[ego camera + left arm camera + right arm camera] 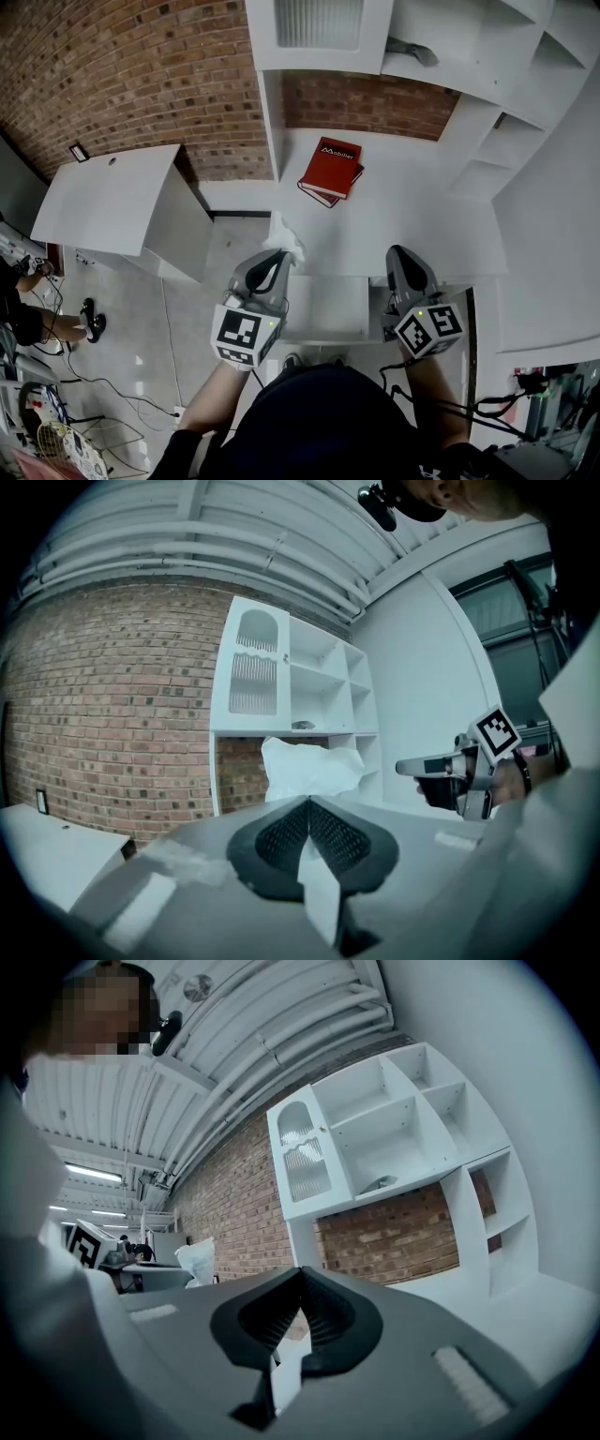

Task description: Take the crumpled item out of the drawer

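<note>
Item: your crumpled item (pixel 284 236), a white wad of paper, sits at centre frame in the head view. It is above the left corner of the open drawer (pixel 328 309) and looks clear of it, so the take-out seems all but done.
Left gripper: your left gripper (pixel 278 255) is clamped tight on the wad's lower edge. In its own view the paper fans out above the tips and a strip runs down between the pads. Pinching an edge makes sense, since a loose wad gives no firm body to grip.
Right gripper: your right gripper (pixel 398 253) is closed with nothing in it. It sits at the drawer's right side, probably parked out of the way.
Drawer: pulled toward you at lower centre, and what shows of its inside looks bare.
Bench: the white bench (pixel 403 216) lies beyond the drawer, with a red book (pixel 331 171) at upper centre. The open surface near the book is a likely landing spot.
Risk: the pinch is thin, so the paper could slip.
</note>
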{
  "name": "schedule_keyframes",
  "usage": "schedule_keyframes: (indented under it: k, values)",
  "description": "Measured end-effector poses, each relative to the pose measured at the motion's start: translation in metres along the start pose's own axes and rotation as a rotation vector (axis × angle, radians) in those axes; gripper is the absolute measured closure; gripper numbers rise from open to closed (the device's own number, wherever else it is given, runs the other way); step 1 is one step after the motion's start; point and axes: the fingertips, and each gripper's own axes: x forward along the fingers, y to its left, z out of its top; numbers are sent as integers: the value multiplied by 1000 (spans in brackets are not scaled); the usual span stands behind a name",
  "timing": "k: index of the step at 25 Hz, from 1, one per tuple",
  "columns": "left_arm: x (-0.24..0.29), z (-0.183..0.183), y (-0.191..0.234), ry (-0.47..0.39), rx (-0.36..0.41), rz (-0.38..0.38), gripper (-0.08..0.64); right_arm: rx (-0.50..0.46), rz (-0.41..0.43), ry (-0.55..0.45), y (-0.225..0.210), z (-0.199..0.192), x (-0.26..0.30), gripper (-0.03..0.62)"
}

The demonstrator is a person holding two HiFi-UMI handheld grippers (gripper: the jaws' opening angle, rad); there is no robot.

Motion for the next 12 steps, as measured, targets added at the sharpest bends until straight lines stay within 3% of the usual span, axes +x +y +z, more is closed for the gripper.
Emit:
schedule_keyframes:
  k: [12]
  values:
    - [6,-13,-1,35,-7,-8,555,21,-13,30,-7,-14,2,591]
